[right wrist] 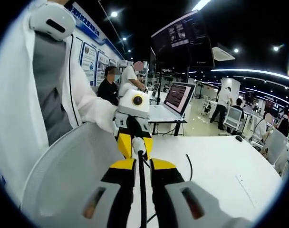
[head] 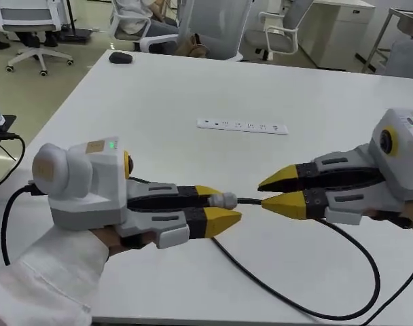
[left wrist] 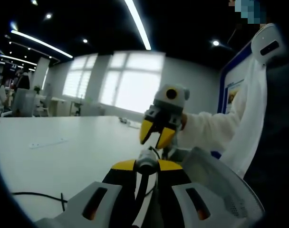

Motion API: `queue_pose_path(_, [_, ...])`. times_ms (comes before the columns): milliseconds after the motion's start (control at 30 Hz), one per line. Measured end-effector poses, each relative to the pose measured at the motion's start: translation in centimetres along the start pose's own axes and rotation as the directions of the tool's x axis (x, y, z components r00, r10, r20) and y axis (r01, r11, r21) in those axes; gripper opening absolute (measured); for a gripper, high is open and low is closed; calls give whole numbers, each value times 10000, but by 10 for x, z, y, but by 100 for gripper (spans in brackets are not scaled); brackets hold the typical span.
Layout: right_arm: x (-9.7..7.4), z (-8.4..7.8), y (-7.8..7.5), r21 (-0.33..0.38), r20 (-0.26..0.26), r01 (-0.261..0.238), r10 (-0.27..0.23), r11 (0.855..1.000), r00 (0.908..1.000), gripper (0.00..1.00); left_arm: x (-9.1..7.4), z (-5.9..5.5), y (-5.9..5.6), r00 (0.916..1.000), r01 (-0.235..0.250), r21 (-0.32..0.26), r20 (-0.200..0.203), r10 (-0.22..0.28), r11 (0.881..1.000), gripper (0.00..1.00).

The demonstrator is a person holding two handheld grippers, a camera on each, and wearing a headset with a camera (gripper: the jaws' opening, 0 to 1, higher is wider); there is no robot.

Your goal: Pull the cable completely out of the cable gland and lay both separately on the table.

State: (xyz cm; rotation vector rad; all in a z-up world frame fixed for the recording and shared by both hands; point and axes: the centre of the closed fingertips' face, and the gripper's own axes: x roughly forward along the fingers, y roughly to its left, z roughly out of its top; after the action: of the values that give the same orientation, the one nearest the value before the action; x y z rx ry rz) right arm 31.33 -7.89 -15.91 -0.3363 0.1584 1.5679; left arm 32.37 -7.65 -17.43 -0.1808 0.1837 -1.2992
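A small grey cable gland (head: 225,200) hangs just above the white table (head: 159,102), and my left gripper (head: 230,207) is shut on it. A thin black cable (head: 249,201) runs from the gland straight into my right gripper (head: 262,193), whose yellow jaws are shut on it a short gap away. In the left gripper view the gland (left wrist: 147,162) sits between my own jaw tips, with the right gripper (left wrist: 155,141) facing it. In the right gripper view the cable (right wrist: 141,190) lies along the slot between the jaws towards the gland (right wrist: 138,144). The cable's slack (head: 315,314) loops over the table's near side.
A white power strip (head: 242,125) lies in the middle of the table, and a black mouse (head: 120,58) rests near its far edge. Office chairs (head: 33,27) stand beyond that edge. Another black lead (head: 4,224) trails off behind the left gripper.
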Motion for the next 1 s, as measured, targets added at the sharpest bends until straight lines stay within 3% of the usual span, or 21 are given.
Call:
queue_pose_path(167, [10,-4,1,-72,-182,-265,263,9996,9995,8,0,1,0,10000,5,4,26,-5,10000,17])
queue_pose_path(433, [10,-8,2,-35,-276,-393,392,9992,9989,4,0,1,1,10000,23,-2,63,-23,10000,17])
queue_pose_path(1000, [1,-10,-1,301,287,-188,179,9994,9994,3,-1,-1,3,10000,-72,33,-20,72,10000,17])
